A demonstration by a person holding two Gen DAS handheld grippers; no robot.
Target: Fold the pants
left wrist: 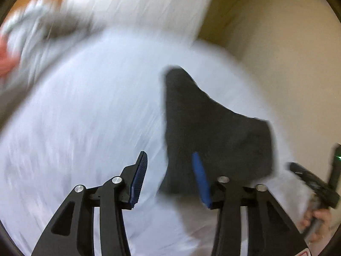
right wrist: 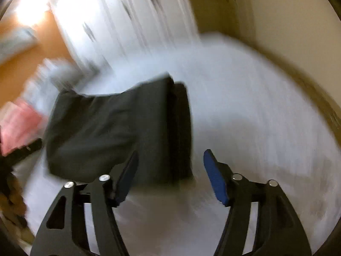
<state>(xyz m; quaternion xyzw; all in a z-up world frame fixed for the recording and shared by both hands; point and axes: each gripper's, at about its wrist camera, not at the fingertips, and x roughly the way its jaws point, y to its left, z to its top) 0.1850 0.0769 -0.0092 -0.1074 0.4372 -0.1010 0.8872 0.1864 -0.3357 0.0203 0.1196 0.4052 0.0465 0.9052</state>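
The dark grey cloth pants (right wrist: 119, 132) are lying folded on the white bedsheet (right wrist: 255, 117), both the left gripper (left wrist: 168, 175) and right gripper (right wrist: 170, 170) gaping, gripping nothing; a passing finger snagging the top layer could be undoing the fold.

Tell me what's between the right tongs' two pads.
Only bare white bedsheet, seen in the right wrist view; the folded dark pants sit left of the gap between the right tongs.

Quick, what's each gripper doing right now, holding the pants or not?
Left gripper: open, holding nothing; dark pants lie on the white surface.
Right gripper: open, holding nothing.
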